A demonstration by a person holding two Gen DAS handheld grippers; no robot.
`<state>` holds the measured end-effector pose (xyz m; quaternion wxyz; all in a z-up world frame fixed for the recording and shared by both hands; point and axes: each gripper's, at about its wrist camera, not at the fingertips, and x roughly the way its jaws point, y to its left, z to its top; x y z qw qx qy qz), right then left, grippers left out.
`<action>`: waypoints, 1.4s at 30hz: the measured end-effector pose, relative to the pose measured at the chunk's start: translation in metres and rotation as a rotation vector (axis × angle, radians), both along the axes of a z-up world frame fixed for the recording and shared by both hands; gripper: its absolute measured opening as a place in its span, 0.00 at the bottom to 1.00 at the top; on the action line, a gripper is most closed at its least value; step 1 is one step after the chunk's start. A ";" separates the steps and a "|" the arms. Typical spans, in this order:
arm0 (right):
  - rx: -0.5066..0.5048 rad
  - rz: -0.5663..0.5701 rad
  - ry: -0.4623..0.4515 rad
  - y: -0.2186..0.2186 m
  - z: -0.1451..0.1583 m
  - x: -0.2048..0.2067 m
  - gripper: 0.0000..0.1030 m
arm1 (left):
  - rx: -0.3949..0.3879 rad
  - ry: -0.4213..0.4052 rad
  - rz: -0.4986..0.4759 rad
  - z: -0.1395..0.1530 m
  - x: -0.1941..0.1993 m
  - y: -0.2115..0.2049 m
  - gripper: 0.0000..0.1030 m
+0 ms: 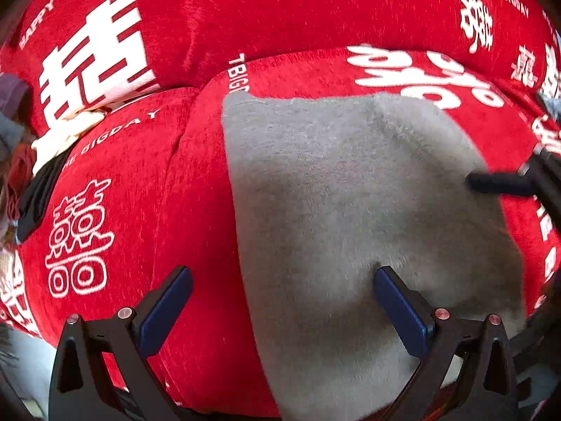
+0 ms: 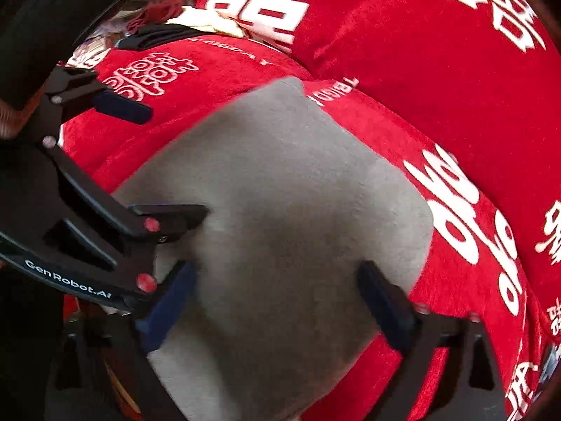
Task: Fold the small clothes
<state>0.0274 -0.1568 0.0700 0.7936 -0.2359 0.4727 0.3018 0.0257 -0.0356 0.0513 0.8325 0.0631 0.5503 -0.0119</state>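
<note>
- A small grey garment [image 1: 350,210] of soft, fuzzy fabric is being seen spread flat on a red cover printed with white characters.
- Its edges are being shown straight along the left and top, with a fold ridge running down from its upper part.
- It is being shown lying flat in the right wrist view [image 2: 280,210] too.

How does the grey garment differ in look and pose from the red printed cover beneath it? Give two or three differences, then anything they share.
The grey garment is plain and fuzzy, while the red printed cover carries white characters and lettering. The grey garment is a small piece lying on top, while the red cover spreads past it on the sides in view. The grey garment lies fairly flat, while the red cover bulges and creases into seams. Both are soft fabric, and neither is gripped.
</note>
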 end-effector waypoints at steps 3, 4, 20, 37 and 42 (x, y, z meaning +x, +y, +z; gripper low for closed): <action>0.044 -0.037 0.027 -0.018 -0.004 0.005 0.99 | -0.003 -0.018 -0.001 -0.003 -0.001 -0.001 1.00; 0.041 -0.051 0.026 -0.023 -0.004 0.003 0.99 | -0.009 -0.017 0.001 -0.004 -0.001 -0.001 1.00; -0.029 0.163 0.060 0.011 -0.005 0.017 1.00 | 0.003 0.038 -0.030 -0.004 0.021 -0.009 1.00; -0.084 -0.019 0.026 0.009 0.021 -0.016 1.00 | -0.052 0.016 0.002 0.011 0.010 -0.006 1.00; -0.057 -0.078 -0.007 -0.001 0.044 -0.043 1.00 | -0.147 -0.008 0.041 0.031 -0.008 -0.001 1.00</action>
